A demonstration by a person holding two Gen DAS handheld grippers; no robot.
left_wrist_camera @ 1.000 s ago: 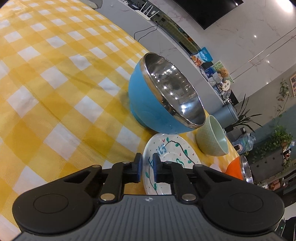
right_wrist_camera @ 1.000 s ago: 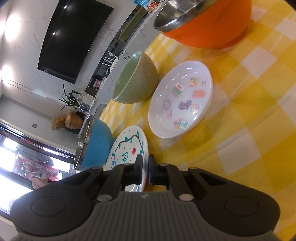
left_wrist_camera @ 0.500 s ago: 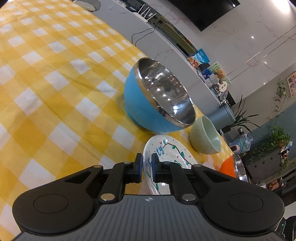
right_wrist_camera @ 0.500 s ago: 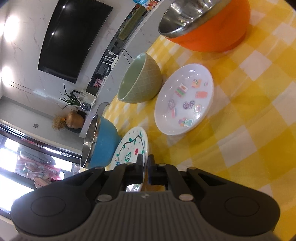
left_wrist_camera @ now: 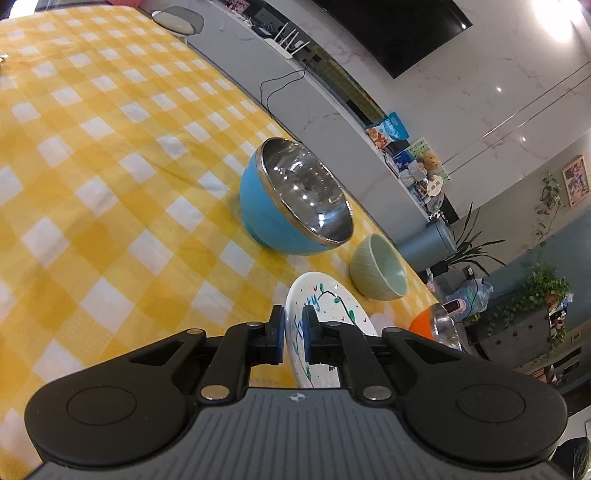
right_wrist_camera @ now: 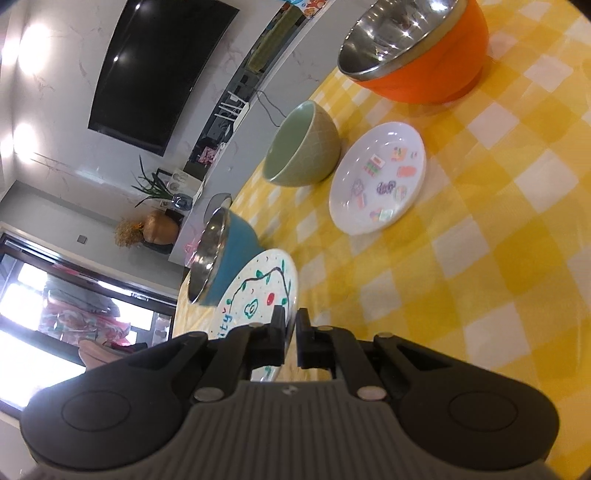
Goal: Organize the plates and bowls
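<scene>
Both grippers hold one white plate with a green vine drawing [left_wrist_camera: 328, 317], raised off the yellow checked table [left_wrist_camera: 110, 166]. My left gripper [left_wrist_camera: 293, 338] is shut on its near rim. My right gripper [right_wrist_camera: 290, 341] is shut on the opposite rim of the same plate [right_wrist_camera: 258, 295]. A blue steel-lined bowl [left_wrist_camera: 291, 206] stands beyond it, also in the right wrist view [right_wrist_camera: 218, 258]. A green bowl [right_wrist_camera: 303, 147], a white sticker plate [right_wrist_camera: 380, 181] and an orange bowl [right_wrist_camera: 413, 48] stand farther right.
The table's far edge runs along a grey TV console [left_wrist_camera: 295, 74] with a router and cables. The green bowl [left_wrist_camera: 378, 273] and orange bowl [left_wrist_camera: 436, 326] sit near the table's far right edge. A grey chair back [left_wrist_camera: 177, 18] stands beyond the far corner.
Both grippers have lifted the vine plate up and back from the table. The bowls and sticker plate look smaller and farther away; they have not moved.
</scene>
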